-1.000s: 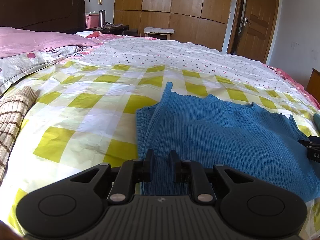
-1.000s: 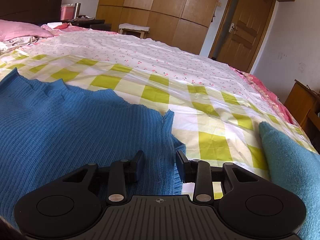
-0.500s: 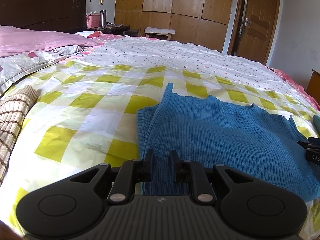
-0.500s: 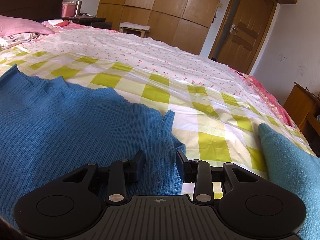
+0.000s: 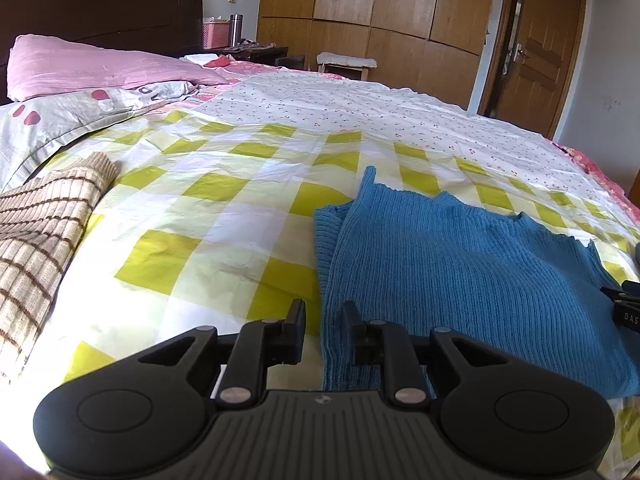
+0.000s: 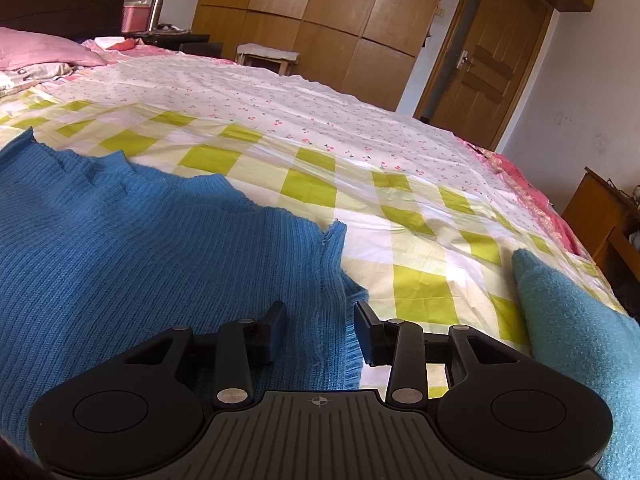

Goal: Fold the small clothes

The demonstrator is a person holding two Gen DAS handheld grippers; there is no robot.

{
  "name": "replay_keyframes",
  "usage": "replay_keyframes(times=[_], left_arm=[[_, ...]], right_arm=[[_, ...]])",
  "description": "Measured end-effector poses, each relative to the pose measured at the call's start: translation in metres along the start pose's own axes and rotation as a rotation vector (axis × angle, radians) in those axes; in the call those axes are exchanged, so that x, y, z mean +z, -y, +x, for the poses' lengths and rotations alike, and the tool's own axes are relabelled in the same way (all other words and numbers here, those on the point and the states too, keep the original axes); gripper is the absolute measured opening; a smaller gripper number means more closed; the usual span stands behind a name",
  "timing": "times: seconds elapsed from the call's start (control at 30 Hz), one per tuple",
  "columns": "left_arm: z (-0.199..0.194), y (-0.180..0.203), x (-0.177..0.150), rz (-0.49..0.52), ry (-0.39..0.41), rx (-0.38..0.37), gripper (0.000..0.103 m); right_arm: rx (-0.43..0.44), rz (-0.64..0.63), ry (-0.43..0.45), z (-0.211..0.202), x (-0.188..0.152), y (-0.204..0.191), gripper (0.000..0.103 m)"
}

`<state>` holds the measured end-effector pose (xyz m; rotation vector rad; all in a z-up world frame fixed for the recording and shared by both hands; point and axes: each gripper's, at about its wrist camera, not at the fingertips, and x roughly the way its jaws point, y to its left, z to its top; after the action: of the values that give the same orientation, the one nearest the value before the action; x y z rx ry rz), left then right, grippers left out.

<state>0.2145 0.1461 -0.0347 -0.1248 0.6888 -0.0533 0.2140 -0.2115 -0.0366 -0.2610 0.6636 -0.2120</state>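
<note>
A blue ribbed knit sweater [image 5: 460, 264] lies flat on the green-and-white checked bedsheet [image 5: 224, 216], with its left sleeve folded in along the left side. My left gripper [image 5: 323, 322] is open, its jaws apart over the sweater's near left edge. In the right wrist view the sweater [image 6: 140, 248] fills the left half. My right gripper [image 6: 321, 322] is open, its jaws astride the sweater's near right corner. The right gripper's tip shows at the right edge of the left wrist view [image 5: 626, 308].
A beige striped knit garment [image 5: 40, 236] lies at the left. A teal fluffy garment [image 6: 576, 344] lies at the right. Pink and grey pillows [image 5: 92, 68] sit at the headboard. A floral sheet [image 6: 280, 100] covers the far bed. Wardrobes and a door stand behind.
Both grippers have drawn back and risen slightly. The left view has shifted so the left jaw now sits over the sheet beside the sweater's edge. Both stay open.
</note>
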Motion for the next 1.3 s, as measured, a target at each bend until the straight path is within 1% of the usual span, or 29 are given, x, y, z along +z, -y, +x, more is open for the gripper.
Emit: replay_keyframes(times=[0.17,0.27,0.57,0.7,0.87,0.97,1.07,1.13,1.2,1.3], left_arm=[[0.003,-0.003,-0.006,0.002,-0.031,0.016,0.03],[0.005,-0.003,-0.006,0.01,-0.035,0.018,0.031],[0.004,-0.007,-0.004,0.011,-0.046,-0.007,0.031],[0.002,-0.004,-0.003,0.031,-0.045,-0.012,0.031],[-0.006,-0.009,0.0,0.011,-0.04,-0.034,0.031],[-0.009,-0.012,0.001,0.007,-0.039,-0.026,0.031],[-0.009,-0.018,-0.001,-0.01,-0.056,-0.013,0.031],[-0.007,-0.021,-0.001,-0.042,-0.071,-0.03,0.031],[-0.008,-0.023,-0.001,-0.071,-0.075,-0.052,0.031],[-0.009,-0.02,-0.001,-0.07,-0.071,-0.069,0.031]], right_arm=[[-0.011,-0.019,0.0,-0.002,0.001,-0.002,0.037],[-0.019,-0.025,0.001,-0.004,0.001,-0.003,0.039],[-0.05,-0.059,-0.01,-0.013,0.005,-0.01,0.04],[-0.07,-0.09,-0.011,-0.021,0.008,-0.015,0.041],[-0.092,-0.11,-0.001,-0.033,0.016,-0.019,0.042],[-0.1,-0.125,0.017,-0.042,0.022,-0.023,0.044],[-0.091,-0.126,0.029,-0.05,0.029,-0.027,0.044],[-0.056,-0.124,0.039,-0.056,0.035,-0.035,0.044],[-0.046,-0.128,0.043,-0.058,0.038,-0.038,0.044],[0.012,-0.128,0.057,-0.063,0.049,-0.053,0.044]])
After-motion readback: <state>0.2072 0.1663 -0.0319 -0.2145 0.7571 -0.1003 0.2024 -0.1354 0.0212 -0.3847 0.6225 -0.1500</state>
